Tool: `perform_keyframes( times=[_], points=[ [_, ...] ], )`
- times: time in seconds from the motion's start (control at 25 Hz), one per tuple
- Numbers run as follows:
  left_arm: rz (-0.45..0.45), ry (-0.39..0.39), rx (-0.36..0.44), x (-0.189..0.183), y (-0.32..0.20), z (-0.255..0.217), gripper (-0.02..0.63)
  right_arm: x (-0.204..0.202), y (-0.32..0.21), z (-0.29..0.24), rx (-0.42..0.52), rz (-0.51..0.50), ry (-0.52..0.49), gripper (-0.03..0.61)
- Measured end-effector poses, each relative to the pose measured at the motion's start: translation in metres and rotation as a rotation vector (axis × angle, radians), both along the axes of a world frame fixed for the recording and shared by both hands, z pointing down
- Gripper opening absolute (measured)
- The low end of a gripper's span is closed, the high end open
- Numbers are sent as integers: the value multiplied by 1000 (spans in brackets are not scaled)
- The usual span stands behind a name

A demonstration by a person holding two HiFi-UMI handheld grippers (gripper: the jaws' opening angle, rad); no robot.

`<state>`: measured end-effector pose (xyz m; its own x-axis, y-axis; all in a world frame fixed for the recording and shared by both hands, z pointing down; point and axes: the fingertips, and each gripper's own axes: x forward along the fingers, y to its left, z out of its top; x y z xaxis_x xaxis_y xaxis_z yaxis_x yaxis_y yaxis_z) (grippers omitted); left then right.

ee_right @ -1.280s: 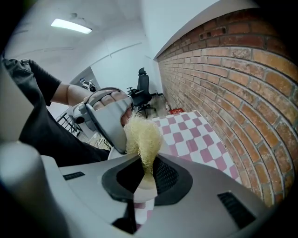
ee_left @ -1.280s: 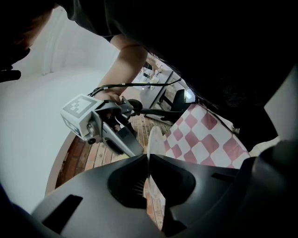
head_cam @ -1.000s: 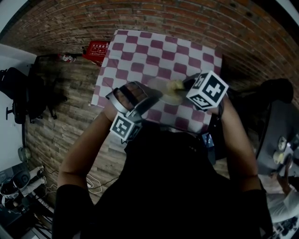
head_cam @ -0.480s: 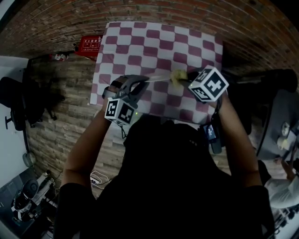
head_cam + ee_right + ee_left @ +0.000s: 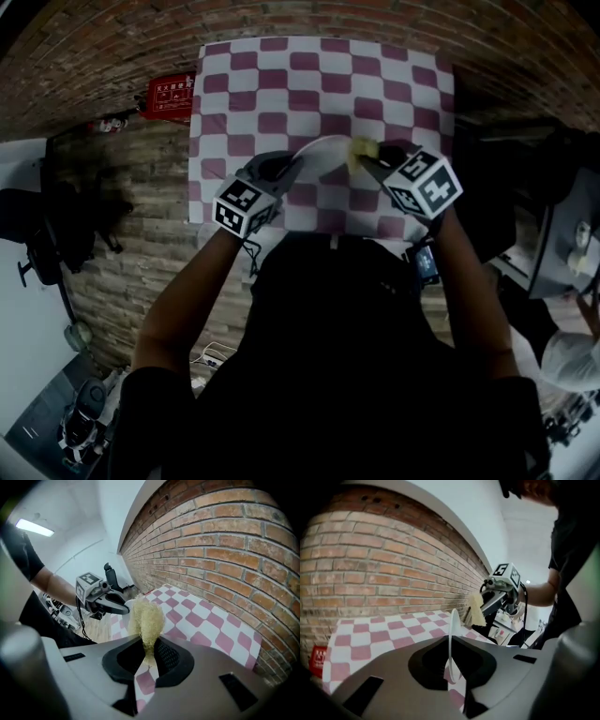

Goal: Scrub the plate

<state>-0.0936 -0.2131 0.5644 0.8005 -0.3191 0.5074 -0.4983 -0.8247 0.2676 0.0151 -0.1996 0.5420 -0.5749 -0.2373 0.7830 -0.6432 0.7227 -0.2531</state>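
Plate (image 5: 453, 639): 1, clamped edge-on in left gripper (image 5: 281, 171). Scrubber (image 5: 146, 618): 1, pinched in right gripper (image 5: 377, 159). Plate face hardly visible.

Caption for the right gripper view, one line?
Right gripper pinching a yellow fibrous scrubber above the checkered cloth, left gripper beyond, brick wall alongside.

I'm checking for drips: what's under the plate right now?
Under the plate, gripped on edge by the left tool, only the checkered tablecloth shows. The patch straight below it is covered in the head view.
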Motion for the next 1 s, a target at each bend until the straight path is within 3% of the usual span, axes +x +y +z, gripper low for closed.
perform_keyframes(
  times=[0.44,0.64,1.0],
  points=[
    [-103,110,-413,-10,-6,76,21,-16,21,45,-125,153,1,46],
    [-171,151,-563,-5,0,111,21,-29,35,54,-161,222,-12,46],
    [-341,214,-777,-3,4,160,21,-11,49,57,-178,294,18,46]
  ],
)
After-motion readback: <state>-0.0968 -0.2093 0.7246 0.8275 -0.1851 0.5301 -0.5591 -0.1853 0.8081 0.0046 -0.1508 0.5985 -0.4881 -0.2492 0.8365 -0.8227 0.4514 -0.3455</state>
